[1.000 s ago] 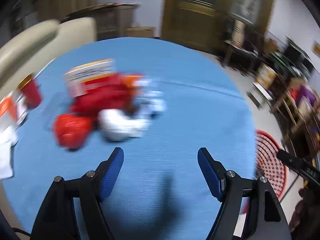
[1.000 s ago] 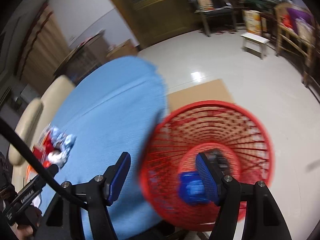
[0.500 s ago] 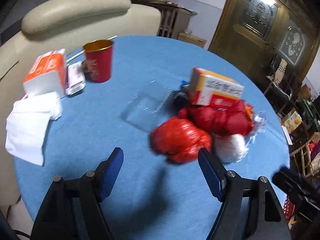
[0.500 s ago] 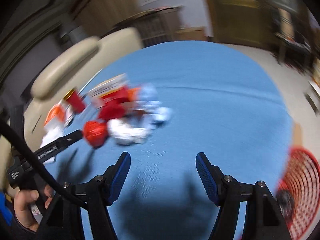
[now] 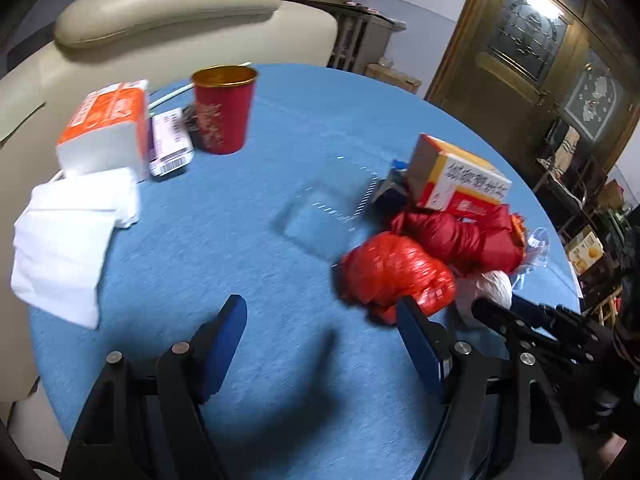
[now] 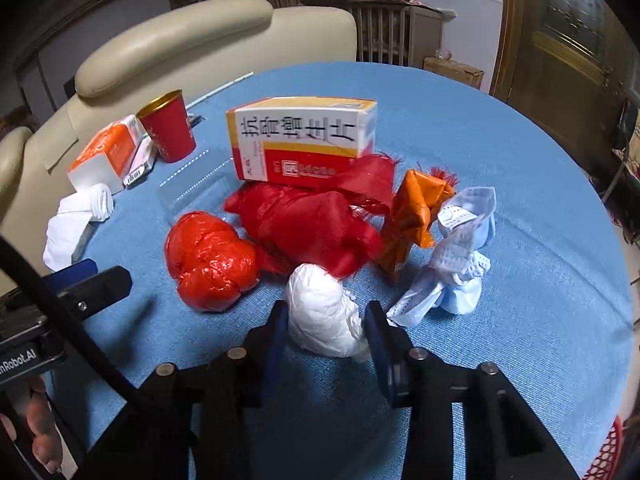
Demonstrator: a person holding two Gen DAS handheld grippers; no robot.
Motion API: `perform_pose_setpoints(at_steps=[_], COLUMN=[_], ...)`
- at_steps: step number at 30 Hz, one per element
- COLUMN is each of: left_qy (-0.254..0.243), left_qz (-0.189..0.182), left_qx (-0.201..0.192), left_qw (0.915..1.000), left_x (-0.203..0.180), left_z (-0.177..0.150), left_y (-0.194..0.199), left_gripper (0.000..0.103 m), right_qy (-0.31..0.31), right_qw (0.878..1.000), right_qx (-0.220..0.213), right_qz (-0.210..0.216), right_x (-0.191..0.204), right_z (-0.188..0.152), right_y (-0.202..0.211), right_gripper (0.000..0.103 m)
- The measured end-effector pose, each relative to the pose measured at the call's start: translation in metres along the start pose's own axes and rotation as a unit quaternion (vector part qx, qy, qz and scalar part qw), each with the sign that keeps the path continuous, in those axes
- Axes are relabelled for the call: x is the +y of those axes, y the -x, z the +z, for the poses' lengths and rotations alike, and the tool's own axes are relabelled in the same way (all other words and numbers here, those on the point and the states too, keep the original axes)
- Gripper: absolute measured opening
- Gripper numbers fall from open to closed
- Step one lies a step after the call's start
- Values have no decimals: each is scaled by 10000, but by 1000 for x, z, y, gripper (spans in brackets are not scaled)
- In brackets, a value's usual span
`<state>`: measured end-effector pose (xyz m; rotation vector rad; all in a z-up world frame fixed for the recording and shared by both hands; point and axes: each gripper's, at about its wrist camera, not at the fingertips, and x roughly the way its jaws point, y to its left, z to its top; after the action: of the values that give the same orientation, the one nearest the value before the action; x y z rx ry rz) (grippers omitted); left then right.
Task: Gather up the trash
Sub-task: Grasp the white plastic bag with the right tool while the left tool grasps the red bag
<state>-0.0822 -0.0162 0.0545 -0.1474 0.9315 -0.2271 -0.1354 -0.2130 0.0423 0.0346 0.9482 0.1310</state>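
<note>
A trash pile lies on the blue round table (image 6: 500,128): a crumpled red plastic bag (image 6: 212,264), red netting (image 6: 316,220), an orange wrapper (image 6: 412,216), a blue face mask (image 6: 456,256), a medicine box (image 6: 304,140) and a white paper wad (image 6: 324,312). My right gripper (image 6: 326,320) has its jaws around the white wad, both pads close against it. My left gripper (image 5: 320,328) is open and empty above the table, left of the red bag (image 5: 392,272). The box (image 5: 456,180) and a clear plastic tray (image 5: 324,208) lie beyond.
A red cup (image 5: 222,108), an orange tissue pack (image 5: 108,128), a small barcode packet (image 5: 172,144) and white napkins (image 5: 68,236) sit at the table's left. A cream sofa (image 5: 168,12) stands behind. The red basket's rim (image 6: 608,452) shows at the lower right.
The right gripper swung from the red basket back over the table, came down on the pile and narrowed its jaws around the white wad. The left gripper turned left and moved nearer the pile.
</note>
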Motion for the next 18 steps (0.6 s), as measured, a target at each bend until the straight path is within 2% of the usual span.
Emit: perform_pose_setpoints(at_steps=[2,6,11,12,13,18], left_qy=[-64,-299,-474,-503,-517,-707], left_qz=[-62,-215,19,39,5,-28], left_qx=[19,54,247,281,300,264], left_qw=[10000,9993,9986,9983,9982,9971], left_x=[-10,-36,-57,-59,-59,-65], left_z=[4,10,16,16,16,9], left_y=[-3,-14,-41,-45,-47,-37], left_gripper=[77,79,79,77,67,57], right_qy=[-103,-328,-668,-741,-806,-1165], right_qw=[9999,9992,9971,9964,9958,9913], right_qx=[-67,-196,-262,-281,-298,-470], right_qz=[38,87,271,303,319,395], right_x=[-8,-19,-27,-31,-32,-54], right_z=[-4,-19,-40,-47,-51,-73], right_y=[11,37,57,63,65,86], right_gripper=[31,31,30,30,30,30])
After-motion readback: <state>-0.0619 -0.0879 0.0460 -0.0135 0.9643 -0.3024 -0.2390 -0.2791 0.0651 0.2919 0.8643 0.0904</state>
